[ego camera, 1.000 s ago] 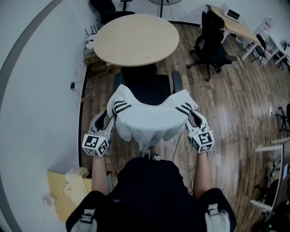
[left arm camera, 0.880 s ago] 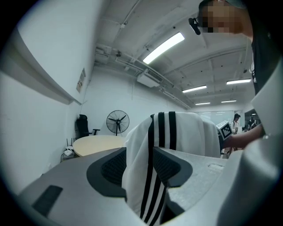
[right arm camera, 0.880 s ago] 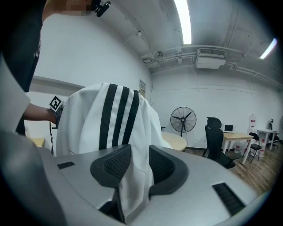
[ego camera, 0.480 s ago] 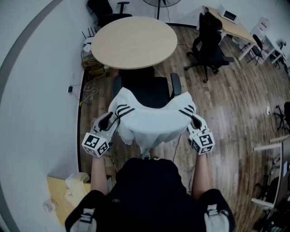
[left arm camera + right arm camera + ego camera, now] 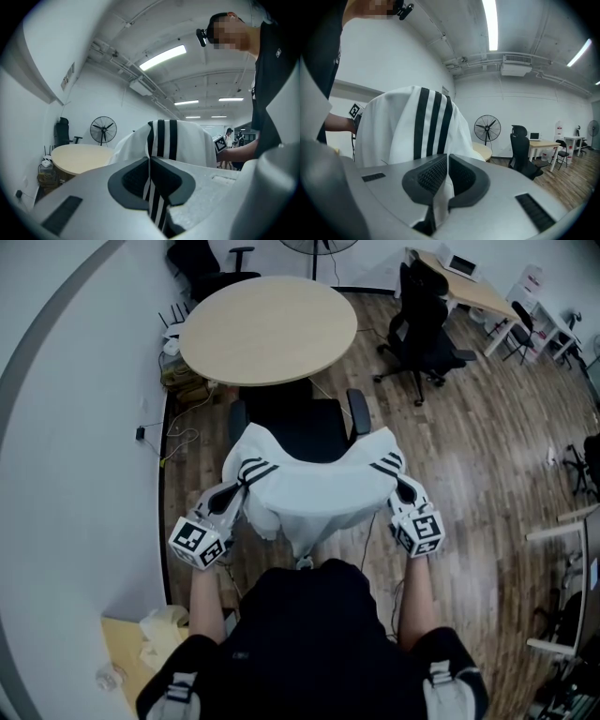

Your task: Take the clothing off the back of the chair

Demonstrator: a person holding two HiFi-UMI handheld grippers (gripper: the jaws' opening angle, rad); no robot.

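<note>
In the centre of the head view we see a white garment with black stripes on both shoulders (image 5: pixel 309 488). It is draped over the back of a black office chair (image 5: pixel 305 423) and hangs down the rear side of the backrest, toward the lower part of the frame. The left gripper (image 5: pixel 228 495) is at the striped shoulder on the left of the frame, and the right gripper (image 5: pixel 403 491) is at the one on the right. In the left gripper view the jaws are closing, with the striped fabric between them and the dark pads already pressing on it. In the right gripper view the jaws are closing as well, and a fold of white fabric is pinched between the pads. In the upper middle of the frame, beyond the chair, a round light-wood table (image 5: pixel 267 329) stands on the brown wooden floor (image 5: pixel 469 456).
</note>
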